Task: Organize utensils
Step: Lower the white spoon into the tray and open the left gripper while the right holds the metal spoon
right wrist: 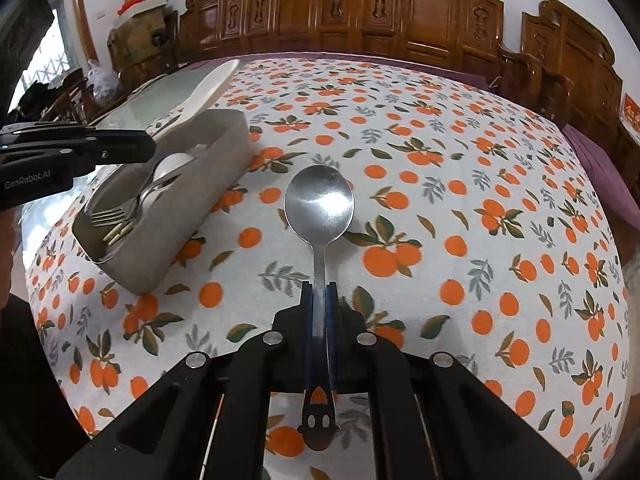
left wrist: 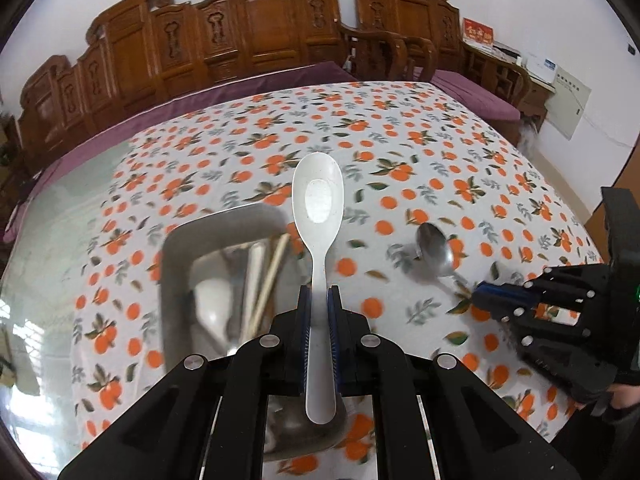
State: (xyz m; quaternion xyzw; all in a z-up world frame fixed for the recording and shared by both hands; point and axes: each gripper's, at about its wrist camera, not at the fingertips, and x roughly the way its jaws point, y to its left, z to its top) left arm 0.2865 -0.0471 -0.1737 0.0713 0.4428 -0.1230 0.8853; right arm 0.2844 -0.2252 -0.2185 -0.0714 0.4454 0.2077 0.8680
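My left gripper is shut on the handle of a white plastic spoon, held above the table with its bowl pointing away. A metal tray lies below and to the left, holding a fork, chopsticks and a white spoon. My right gripper is shut on the handle of a steel spoon, bowl forward over the cloth. From the right wrist view, the tray is at upper left with the fork inside, and the left gripper holds the white spoon over it. The right gripper and steel spoon appear at right in the left wrist view.
A tablecloth with orange fruit print covers the table. Carved wooden benches with purple cushions stand behind it. Bare glass tabletop shows left of the cloth. Boxes are stacked at the back left.
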